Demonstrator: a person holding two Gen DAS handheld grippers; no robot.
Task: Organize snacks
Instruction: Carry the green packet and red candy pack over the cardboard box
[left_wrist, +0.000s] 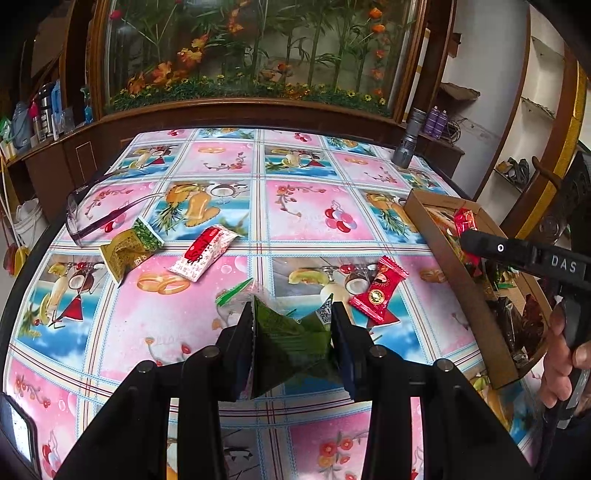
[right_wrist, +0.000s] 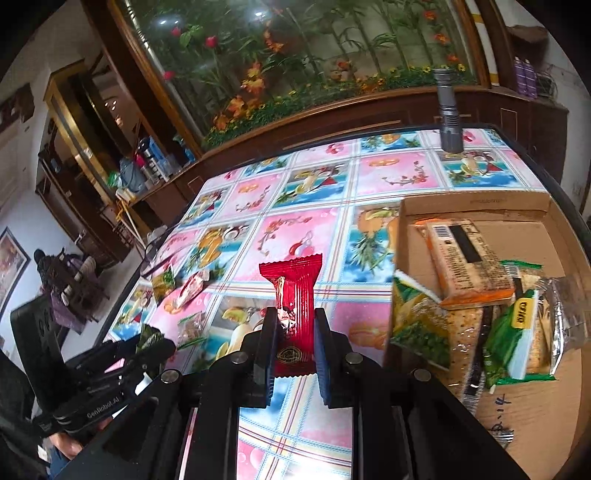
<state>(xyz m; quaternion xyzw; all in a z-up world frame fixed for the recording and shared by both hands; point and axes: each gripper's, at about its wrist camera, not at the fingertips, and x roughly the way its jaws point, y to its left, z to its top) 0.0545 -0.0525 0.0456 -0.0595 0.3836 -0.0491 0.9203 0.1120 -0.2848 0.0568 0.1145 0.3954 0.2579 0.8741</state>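
Note:
My left gripper (left_wrist: 292, 314) is shut on a dark green snack packet (left_wrist: 291, 339), held just above the table. In the right wrist view the left gripper (right_wrist: 147, 343) shows at lower left. My right gripper (right_wrist: 295, 317) is shut on a long red snack packet (right_wrist: 295, 291) that stands upright, just left of the cardboard box (right_wrist: 472, 201). The box holds several packets, among them an orange one (right_wrist: 465, 258) and a green pea one (right_wrist: 421, 325). Loose on the cloth lie a second red packet (left_wrist: 376, 291), a white-and-red packet (left_wrist: 201, 253), a gold-and-green packet (left_wrist: 129, 251) and a clear packet (left_wrist: 232, 291).
The table wears a pink and blue fruit-print cloth (left_wrist: 295, 214). Clear safety glasses (left_wrist: 99, 210) lie at the far left, and a grey flashlight (left_wrist: 408, 140) stands at the far right corner. The box (left_wrist: 461, 280) fills the right edge. A wooden planter cabinet runs behind the table.

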